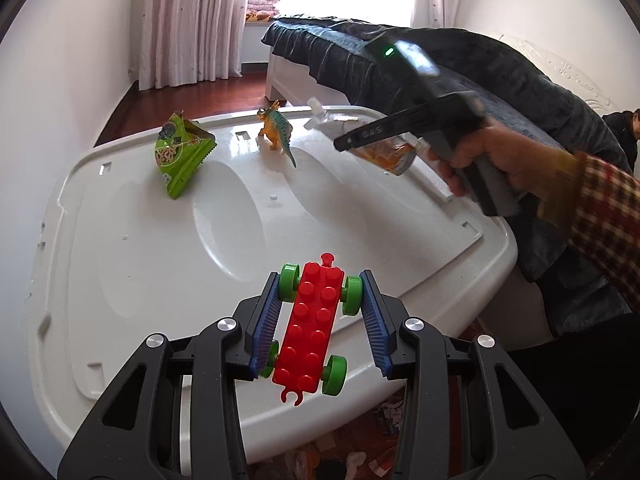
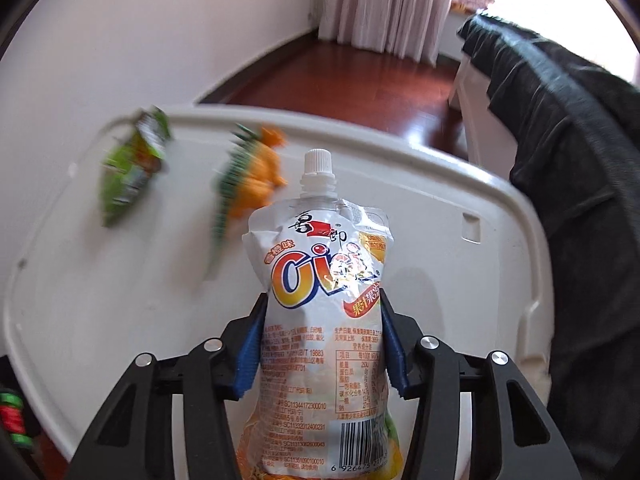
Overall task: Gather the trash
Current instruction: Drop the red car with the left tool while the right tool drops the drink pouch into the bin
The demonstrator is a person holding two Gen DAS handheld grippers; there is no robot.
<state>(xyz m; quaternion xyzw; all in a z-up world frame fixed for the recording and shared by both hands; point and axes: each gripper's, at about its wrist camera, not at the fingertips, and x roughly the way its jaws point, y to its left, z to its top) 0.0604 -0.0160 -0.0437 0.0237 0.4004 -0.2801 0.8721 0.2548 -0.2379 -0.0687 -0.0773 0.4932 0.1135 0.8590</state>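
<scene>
Left gripper (image 1: 319, 312): we have our blue pads on either side of the red toy car (image 1: 310, 330) at the near edge of the white lid (image 1: 120, 264); the left pad touches a green wheel, the right one stands just beside the wheels, so the jaws are part-open around it.
Right gripper (image 2: 322, 340): we hold the jelly pouch (image 2: 320, 312), jaws pressed into its sides, cap pointing away from us; in the left view it hangs clear above the lid's far right part.
Mid lid: the toy dinosaur (image 1: 276, 130) stands upright, well apart from the car.
Far left of lid: the green snack wrapper (image 1: 180, 152) lies crumpled, near the dinosaur.
Step in hand: we judge the pouch is lifted and on its way to disposal; no bin shows in either view.
Next move: we carry the pouch off and drop it, then come back for the wrapper; car and dinosaur look like toys, not trash.
</scene>
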